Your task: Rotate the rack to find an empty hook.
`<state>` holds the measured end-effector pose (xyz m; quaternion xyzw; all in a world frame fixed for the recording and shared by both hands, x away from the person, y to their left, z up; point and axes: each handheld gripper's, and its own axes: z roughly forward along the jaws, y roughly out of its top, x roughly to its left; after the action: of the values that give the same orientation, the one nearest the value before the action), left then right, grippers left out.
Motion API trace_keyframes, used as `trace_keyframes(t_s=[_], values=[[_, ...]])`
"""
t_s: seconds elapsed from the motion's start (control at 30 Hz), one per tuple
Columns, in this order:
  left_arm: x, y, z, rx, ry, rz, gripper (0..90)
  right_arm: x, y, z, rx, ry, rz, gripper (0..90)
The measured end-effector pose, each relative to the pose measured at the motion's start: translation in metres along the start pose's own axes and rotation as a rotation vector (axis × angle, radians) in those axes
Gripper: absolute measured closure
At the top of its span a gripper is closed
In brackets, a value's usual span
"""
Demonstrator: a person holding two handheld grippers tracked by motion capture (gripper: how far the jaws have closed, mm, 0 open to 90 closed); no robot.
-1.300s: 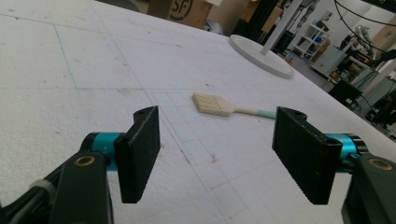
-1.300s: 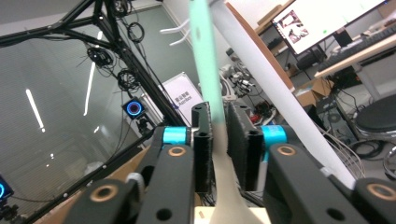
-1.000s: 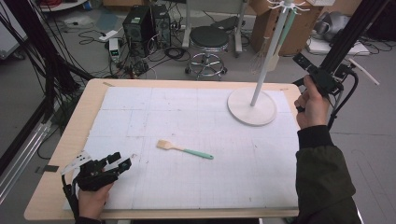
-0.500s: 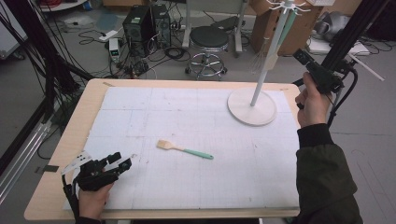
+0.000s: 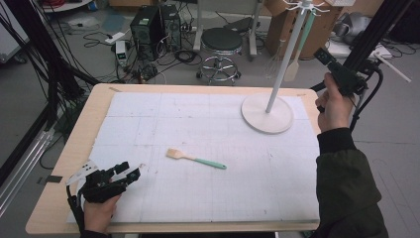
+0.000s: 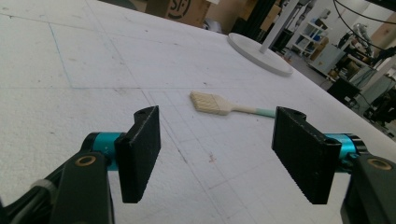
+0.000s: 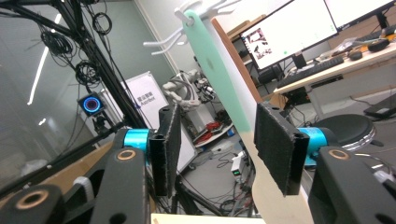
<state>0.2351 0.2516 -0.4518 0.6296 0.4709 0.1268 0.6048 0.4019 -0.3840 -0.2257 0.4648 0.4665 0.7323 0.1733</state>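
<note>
From the high view I see my right gripper raised beside the top of the white rack, next to a mint-handled spatula hanging from one of its hooks, while my left gripper sits low on the desk near its front left corner. The brush lies flat on the white mat in the middle of the desk, well apart from both grippers. The rack stands on a round base near the desk's far right edge, so I judge that a sideways knock from my right hand could tip it or swing off what hangs there. In the left gripper view the fingers are spread wide with nothing between them and the brush lies ahead, bristle end nearer; if I sweep forward too low, I expect to push it along the mat instead of straddling its thin handle. In the right gripper view the fingers stand apart, having just widened a little, and the spatula hangs in the gap without either pad pressing it. Pulling away at an angle could catch the blade and drag the spatula off its hook; closing again off-centre could twist it loose and drop it.
</note>
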Motion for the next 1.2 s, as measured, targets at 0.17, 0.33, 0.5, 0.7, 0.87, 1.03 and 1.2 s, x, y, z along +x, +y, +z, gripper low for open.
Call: trace_keyframes(t_s=[0.17, 0.33, 0.5, 0.7, 0.87, 1.03, 1.2], values=[[0.002, 0.0, 0.0, -0.004, -0.002, -0.008, 33.3, 0.003, 0.005, 0.003, 0.0, 0.006, -0.012, 66.1], [0.003, 0.001, 0.0, -0.002, -0.004, -0.009, 33.3, 0.005, 0.007, 0.007, 0.0, -0.02, -0.013, 75.3], [0.003, 0.001, 0.0, -0.002, -0.008, -0.015, 33.2, 0.005, 0.011, 0.008, -0.009, -0.014, -0.039, 85.5], [0.003, 0.001, -0.001, -0.001, -0.009, -0.01, 33.2, 0.007, 0.016, 0.01, -0.015, -0.044, -0.065, 89.8], [0.004, 0.001, -0.001, -0.005, -0.009, -0.011, 33.2, 0.008, 0.02, 0.014, -0.026, -0.047, -0.072, 90.0], [0.003, 0.0, 0.0, -0.002, -0.005, -0.007, 33.2, 0.006, 0.02, 0.017, -0.037, -0.049, -0.057, 90.0], [0.003, 0.0, 0.0, -0.005, -0.005, -0.014, 33.1, 0.005, 0.023, 0.022, -0.038, -0.05, -0.063, 90.0]])
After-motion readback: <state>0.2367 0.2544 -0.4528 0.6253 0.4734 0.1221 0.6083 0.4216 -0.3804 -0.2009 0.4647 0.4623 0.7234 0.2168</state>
